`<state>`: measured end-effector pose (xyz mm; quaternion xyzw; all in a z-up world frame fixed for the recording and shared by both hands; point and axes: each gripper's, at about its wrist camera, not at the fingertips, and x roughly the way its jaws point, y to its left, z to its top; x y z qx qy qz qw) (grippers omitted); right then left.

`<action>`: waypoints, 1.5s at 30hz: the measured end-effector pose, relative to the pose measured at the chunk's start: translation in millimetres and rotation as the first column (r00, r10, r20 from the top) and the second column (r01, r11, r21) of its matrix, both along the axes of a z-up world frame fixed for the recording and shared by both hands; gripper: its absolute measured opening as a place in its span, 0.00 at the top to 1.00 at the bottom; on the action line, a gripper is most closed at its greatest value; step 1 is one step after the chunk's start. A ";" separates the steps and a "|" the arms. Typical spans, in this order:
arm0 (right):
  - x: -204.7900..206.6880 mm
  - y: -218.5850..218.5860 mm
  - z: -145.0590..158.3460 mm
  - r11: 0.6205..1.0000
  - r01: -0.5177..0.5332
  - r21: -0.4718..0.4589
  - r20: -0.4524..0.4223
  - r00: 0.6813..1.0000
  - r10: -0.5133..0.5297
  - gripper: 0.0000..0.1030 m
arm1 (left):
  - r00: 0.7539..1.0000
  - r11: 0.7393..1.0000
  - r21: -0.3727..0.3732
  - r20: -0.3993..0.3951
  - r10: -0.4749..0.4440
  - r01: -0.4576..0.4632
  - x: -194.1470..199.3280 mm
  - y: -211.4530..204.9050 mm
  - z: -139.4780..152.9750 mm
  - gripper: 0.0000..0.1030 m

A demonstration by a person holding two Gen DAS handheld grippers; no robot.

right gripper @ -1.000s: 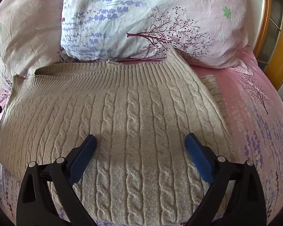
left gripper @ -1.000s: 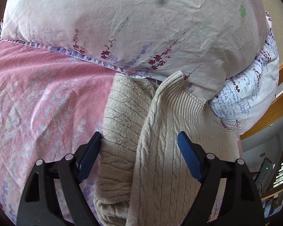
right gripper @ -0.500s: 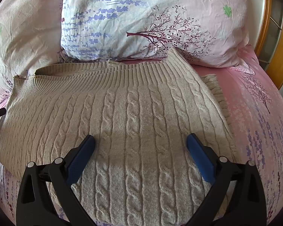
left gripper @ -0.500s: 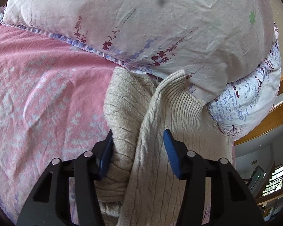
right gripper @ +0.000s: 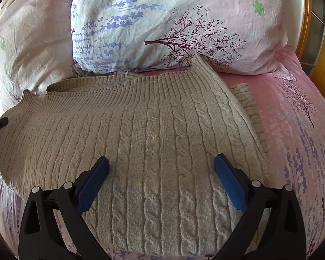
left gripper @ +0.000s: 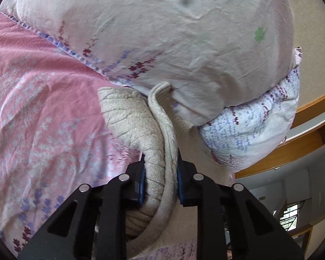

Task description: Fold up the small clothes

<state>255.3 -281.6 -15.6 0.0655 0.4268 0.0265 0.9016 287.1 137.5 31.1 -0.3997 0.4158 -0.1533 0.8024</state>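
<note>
A beige cable-knit sweater (right gripper: 153, 130) lies spread flat on the pink bed, its ribbed hem toward the pillows. In the left wrist view its side edge (left gripper: 136, 125) is bunched into a thick fold. My left gripper (left gripper: 160, 164) is closing on that fold, and both blue pads press the knit between them. In the right wrist view my right gripper (right gripper: 161, 166) stands open just over the middle of the sweater, with nothing pinched between its fingers. A sleeve (right gripper: 246, 104) pokes out from under the sweater's right side.
Two floral pillows (right gripper: 162, 26) (left gripper: 162, 32) lie right behind the sweater's hem. The pink flowered bedspread (left gripper: 43, 108) stretches to the left and right (right gripper: 296, 117). A wooden bed frame (right gripper: 307, 21) borders the right side.
The left jaws have narrowed from wide open onto the sweater's side edge, gathering it into a fold, and the view has tilted and lifted a little. The right gripper has stayed put.
</note>
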 end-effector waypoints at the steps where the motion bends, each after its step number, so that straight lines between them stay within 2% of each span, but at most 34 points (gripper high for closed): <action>1: -1.2 -3.2 1.9 1.000 0.001 0.015 0.001 1.000 -0.001 0.03 | 1.000 1.000 -0.018 0.017 -0.005 0.006 -0.8 -6.2 5.5 0.79; 7: -13.0 -42.0 17.7 0.986 0.027 0.165 0.029 0.999 -0.033 0.03 | 0.995 0.988 -0.146 0.089 -0.040 0.053 2.0 -50.6 30.4 0.80; 10: -22.0 -63.7 25.5 0.975 0.040 0.217 0.051 0.997 -0.052 0.03 | 0.990 0.983 -0.159 0.117 -0.074 0.092 10.9 -82.7 40.6 0.80; 13: -32.3 -83.5 31.9 0.971 0.071 0.227 0.070 0.994 -0.089 0.03 | 0.985 0.975 -0.180 0.138 -0.104 0.129 18.8 -117.7 46.7 0.81; 18: -44.2 -114.8 31.3 0.954 0.117 0.278 0.090 0.985 -0.147 0.03 | 0.967 0.961 -0.175 0.174 -0.186 0.216 27.1 -183.2 52.3 0.81; 25: -57.1 -150.7 19.2 0.935 0.162 0.317 0.093 0.975 -0.201 0.03 | 0.936 0.932 -0.124 0.136 -0.325 0.342 31.2 -278.0 33.1 0.81; 31: -62.8 -176.2 11.8 0.917 0.205 0.343 0.086 0.965 -0.248 0.03 | 0.900 0.898 -0.054 0.002 -0.436 0.436 30.2 -345.4 -4.8 0.80; 33: -62.6 -180.3 10.3 0.913 0.215 0.347 0.080 0.963 -0.257 0.03 | 0.893 0.891 -0.064 -0.002 -0.450 0.449 30.5 -352.4 -10.0 0.76; 34: -62.3 -182.4 9.1 0.910 0.217 0.354 0.075 0.963 -0.258 0.03 | 0.890 0.886 -0.085 0.013 -0.456 0.455 30.4 -351.9 -9.2 0.71; 35: -61.5 -184.1 8.2 0.907 0.216 0.362 0.071 0.964 -0.257 0.04 | 0.884 0.875 -0.125 0.037 -0.466 0.467 29.7 -349.1 -7.1 0.69; 36: -60.6 -185.2 8.0 0.904 0.212 0.372 0.068 0.965 -0.254 0.04 | 0.868 0.854 -0.162 0.063 -0.492 0.495 31.8 -351.1 -2.0 0.69; 37: -59.1 -186.4 8.4 0.898 0.204 0.389 0.067 0.966 -0.249 0.04 | 0.857 0.840 -0.173 0.086 -0.507 0.514 30.0 -347.7 4.5 0.67; 39: -56.4 -188.9 9.1 0.884 0.180 0.431 0.068 0.971 -0.231 0.09 | 0.849 0.842 -0.123 0.141 -0.509 0.525 20.8 -334.2 23.1 0.57; 40: -53.7 -189.2 9.8 0.873 0.163 0.459 0.065 0.974 -0.216 0.11 | 0.849 0.852 -0.074 0.165 -0.502 0.518 15.0 -324.7 31.8 0.52; 43: -39.4 -186.1 11.3 0.847 0.119 0.519 0.043 0.985 -0.165 0.21 | 0.865 0.882 0.093 0.170 -0.472 0.463 -0.9 -289.1 47.1 0.45; 45: -26.2 -181.2 11.2 0.836 0.107 0.539 0.015 0.990 -0.137 0.27 | 0.886 0.894 0.201 0.164 -0.434 0.401 -9.0 -262.8 49.9 0.43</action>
